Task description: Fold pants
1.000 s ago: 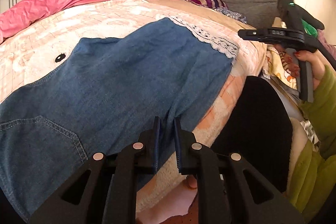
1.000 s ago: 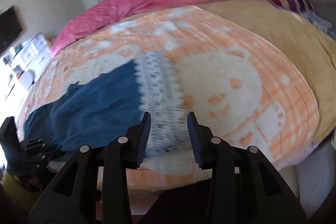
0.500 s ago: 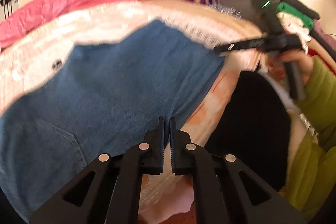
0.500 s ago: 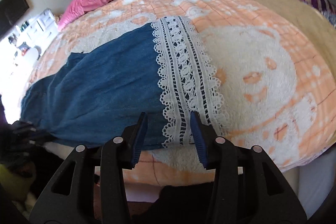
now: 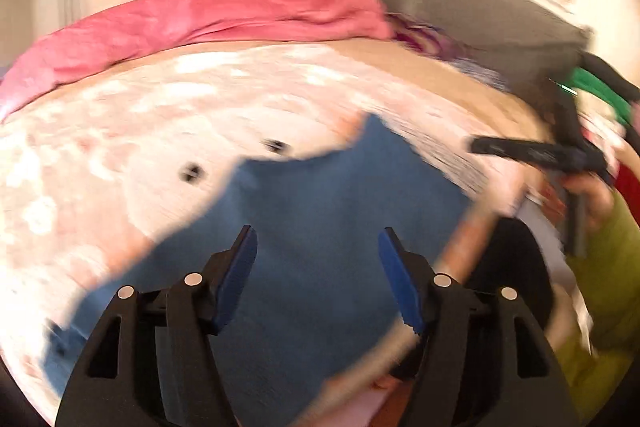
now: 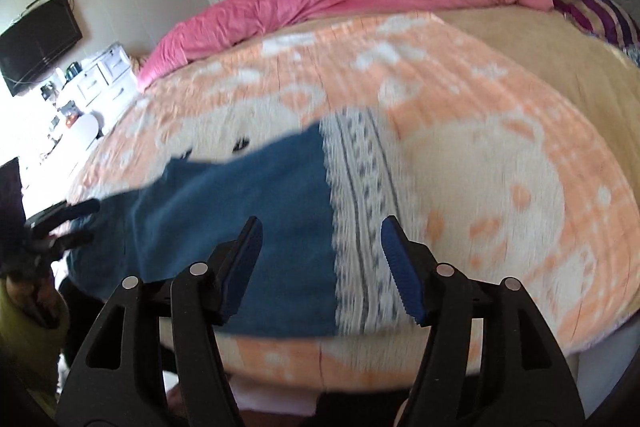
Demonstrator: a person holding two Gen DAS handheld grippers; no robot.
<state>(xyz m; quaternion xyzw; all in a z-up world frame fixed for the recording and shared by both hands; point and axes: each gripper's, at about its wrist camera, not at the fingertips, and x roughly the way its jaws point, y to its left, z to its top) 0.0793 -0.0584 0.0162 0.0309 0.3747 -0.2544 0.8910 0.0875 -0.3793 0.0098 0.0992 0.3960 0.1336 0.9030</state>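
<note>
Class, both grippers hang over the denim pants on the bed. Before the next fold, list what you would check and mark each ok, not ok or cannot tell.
1. Left gripper free of cloth: ok, jaws opening, nothing between them.
2. Right gripper free of cloth: ok, jaws opening, nothing pinched.
3. Pants on the bed, not hanging off: ok; the near edge lies close to the bed's edge.
4. Lace hem flat and in view: ok, though blurred.
5. Denim free of wrinkles: cannot tell, both views are smeared.
6. Waist end squared up: cannot tell, blurred and partly hidden.
</note>
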